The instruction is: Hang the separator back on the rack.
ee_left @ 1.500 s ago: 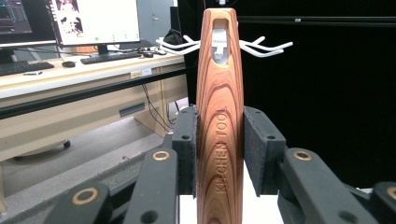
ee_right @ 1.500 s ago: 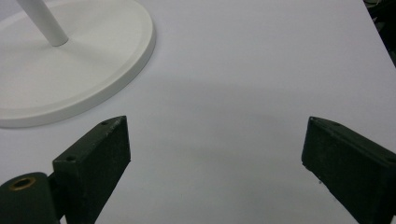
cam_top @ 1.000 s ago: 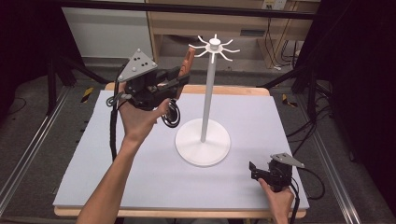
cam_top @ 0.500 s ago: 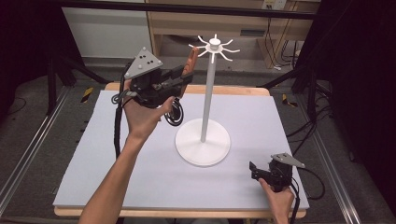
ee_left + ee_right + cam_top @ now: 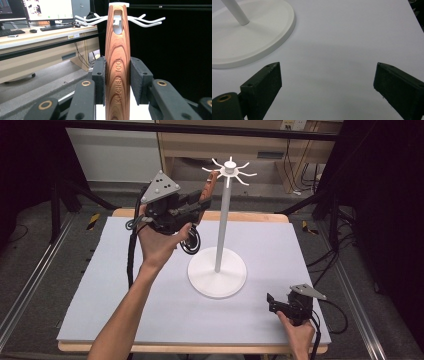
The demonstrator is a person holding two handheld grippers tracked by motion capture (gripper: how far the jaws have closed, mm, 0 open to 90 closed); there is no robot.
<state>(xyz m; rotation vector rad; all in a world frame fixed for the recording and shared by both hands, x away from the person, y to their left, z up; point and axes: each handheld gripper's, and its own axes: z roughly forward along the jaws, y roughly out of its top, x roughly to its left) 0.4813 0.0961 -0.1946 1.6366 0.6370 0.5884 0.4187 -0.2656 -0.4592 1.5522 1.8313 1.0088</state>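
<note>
right claw (image 5: pixel 272 301) rests spread and empty low on the table (image 5: pixel 100 285), near the stand's base (image 5: pixel 217 270). left claw (image 5: pixel 200 205) is raised and clenched on a wooden tool (image 5: pixel 117 70), pads (image 5: pixel 100 75) squeezing the handle on both sides; the handle's hanging slot (image 5: pixel 117 22) sits at the height of the white hooks (image 5: pixel 150 22) atop the stand (image 5: pixel 222 220). to hang it well: keep the grip firm, line the slot up square with one hook tip, ease forward until the hook passes through, then lower and release only once the hook takes the weight.

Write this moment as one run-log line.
left tongs: shut on wooden utensil handle | hanging hole at white hook rack | right tongs: open, idle
</note>
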